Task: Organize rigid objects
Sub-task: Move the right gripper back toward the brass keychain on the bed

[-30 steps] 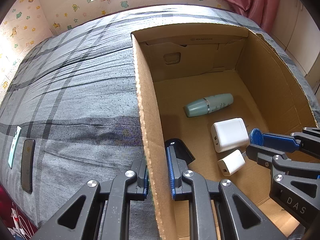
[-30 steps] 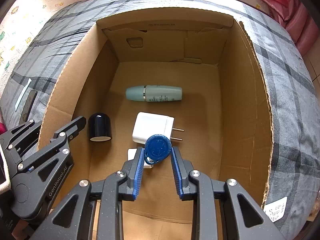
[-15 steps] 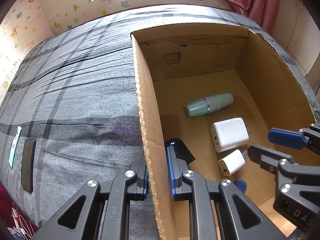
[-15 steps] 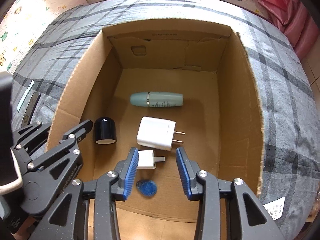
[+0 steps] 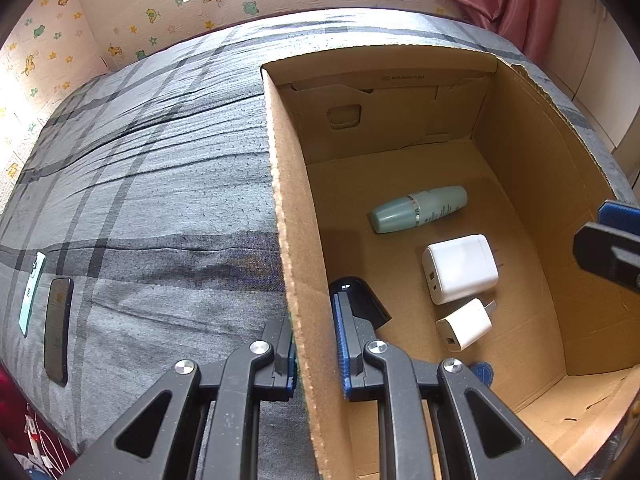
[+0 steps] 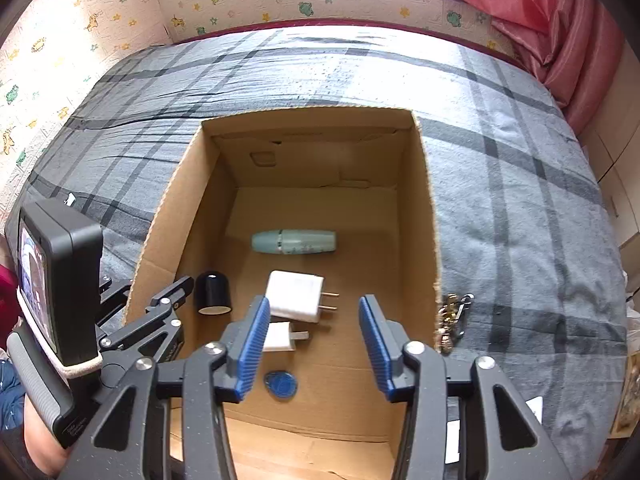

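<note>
An open cardboard box (image 5: 288, 216) stands on a grey plaid bed. My left gripper (image 5: 314, 328) is shut on the box's left wall, one finger outside and one inside. On the box floor lie a teal bottle (image 6: 294, 241), a large white charger (image 6: 296, 295), a small white charger (image 6: 282, 336), a black cap (image 6: 213, 291) and a round blue tag (image 6: 281, 384). My right gripper (image 6: 314, 306) hangs above the near part of the box, its jaws opening with nothing between them. The blue tag lies loose below it.
A dark phone (image 5: 58, 332) and a pale teal flat item (image 5: 30, 292) lie on the bed, left of the box. A bunch of keys (image 6: 452, 320) rests just outside the box's right wall. Pink curtain (image 6: 560, 20) and a patterned wall stand behind.
The right gripper let go of the blue tag, which dropped onto the box floor. It then rose and spread its jaws wider. The left gripper kept still on the wall.
</note>
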Available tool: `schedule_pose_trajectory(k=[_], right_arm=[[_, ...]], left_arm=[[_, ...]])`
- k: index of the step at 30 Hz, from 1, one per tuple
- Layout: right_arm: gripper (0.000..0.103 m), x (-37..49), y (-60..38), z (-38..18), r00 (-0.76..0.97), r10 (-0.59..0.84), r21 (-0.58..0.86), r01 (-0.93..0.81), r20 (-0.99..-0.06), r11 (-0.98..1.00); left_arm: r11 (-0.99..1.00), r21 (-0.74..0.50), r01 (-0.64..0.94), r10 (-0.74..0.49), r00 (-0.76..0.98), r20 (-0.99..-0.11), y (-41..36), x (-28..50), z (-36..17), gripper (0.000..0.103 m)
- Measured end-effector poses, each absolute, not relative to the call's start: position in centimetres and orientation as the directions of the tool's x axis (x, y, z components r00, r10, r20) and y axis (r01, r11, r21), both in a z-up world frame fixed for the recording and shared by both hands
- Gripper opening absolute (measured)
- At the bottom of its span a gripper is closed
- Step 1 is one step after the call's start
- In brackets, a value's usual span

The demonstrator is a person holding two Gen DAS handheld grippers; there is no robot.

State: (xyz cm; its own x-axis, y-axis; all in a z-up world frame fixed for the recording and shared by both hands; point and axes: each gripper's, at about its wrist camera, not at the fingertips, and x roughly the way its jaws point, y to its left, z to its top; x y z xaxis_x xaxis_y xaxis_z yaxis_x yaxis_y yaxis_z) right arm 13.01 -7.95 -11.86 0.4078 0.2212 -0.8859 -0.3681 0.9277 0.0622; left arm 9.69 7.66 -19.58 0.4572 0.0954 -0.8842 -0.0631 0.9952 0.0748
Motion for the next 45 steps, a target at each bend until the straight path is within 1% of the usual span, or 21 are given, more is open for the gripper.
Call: schedule_pose_trajectory(k=[3, 8, 12, 14, 16, 17, 19, 23, 33, 37, 42, 45], right_arm=[[0.056, 13.0, -8.6, -11.1, 0.433, 0.205, 0.038, -0.362, -0.878, 0.931], [0.071, 13.1, -10.1, -10.0, 0.473, 0.191, 0.024, -0.337, -0.86, 0.941], [0.08, 13.2, -11.4, -9.2, 0.493, 0.178, 0.016, -0.316, -0.851, 0.949], [0.086, 13.4, -12.1, -9.1, 0.498, 0.176, 0.016, -0.31, -0.849, 0.951], [0.09, 13.5, -12.8, -8.9, 0.502, 0.171, 0.012, -0.305, -0.848, 0.952], [0.094, 13.5, -13.1, -8.9, 0.505, 0.168, 0.008, -0.304, -0.847, 0.953], [0.099, 13.7, -13.8, -8.9, 0.51, 0.162, -0.002, -0.305, -0.845, 0.952], [0.101, 14.4, -15.2, -9.2, 0.501, 0.162, 0.002, -0.306, -0.85, 0.952], [0.101, 16.2, -19.2, -10.7, 0.497, 0.172, -0.01, -0.341, -0.851, 0.94], [0.101, 16.8, -20.7, -12.3, 0.483, 0.157, -0.016, -0.336, -0.861, 0.942], [0.101, 17.2, -22.3, -14.6, 0.472, 0.174, 0.008, -0.333, -0.864, 0.943], [0.101, 17.2, -22.6, -16.0, 0.46, 0.188, 0.008, -0.366, -0.868, 0.931]], left_arm=[[0.995, 0.076, -0.065, 0.098, 0.457, -0.884, 7.6, 9.6, -19.6, 0.017], [0.994, 0.082, -0.067, 0.104, 0.456, -0.884, 7.5, 9.6, -19.6, 0.017], [0.994, 0.087, -0.068, 0.108, 0.455, -0.884, 7.3, 9.6, -19.5, 0.017], [0.993, 0.093, -0.067, 0.113, 0.455, -0.883, 7.2, 9.6, -19.5, 0.017], [0.993, 0.093, -0.067, 0.114, 0.455, -0.883, 7.2, 9.6, -19.5, 0.017], [0.993, 0.093, -0.067, 0.113, 0.454, -0.884, 7.2, 9.6, -19.5, 0.017], [0.993, 0.092, -0.068, 0.113, 0.453, -0.884, 7.1, 9.7, -19.5, 0.017], [0.993, 0.096, -0.068, 0.116, 0.452, -0.884, 7.1, 9.7, -19.5, 0.017], [0.993, 0.098, -0.072, 0.12, 0.451, -0.884, 7.0, 9.7, -19.5, 0.017], [0.992, 0.101, -0.073, 0.123, 0.449, -0.885, 7.0, 9.7, -19.5, 0.017], [0.991, 0.108, -0.074, 0.13, 0.45, -0.884, 6.8, 9.7, -19.5, 0.017], [0.991, 0.112, -0.075, 0.134, 0.451, -0.883, 6.7, 9.6, -19.4, 0.017]])
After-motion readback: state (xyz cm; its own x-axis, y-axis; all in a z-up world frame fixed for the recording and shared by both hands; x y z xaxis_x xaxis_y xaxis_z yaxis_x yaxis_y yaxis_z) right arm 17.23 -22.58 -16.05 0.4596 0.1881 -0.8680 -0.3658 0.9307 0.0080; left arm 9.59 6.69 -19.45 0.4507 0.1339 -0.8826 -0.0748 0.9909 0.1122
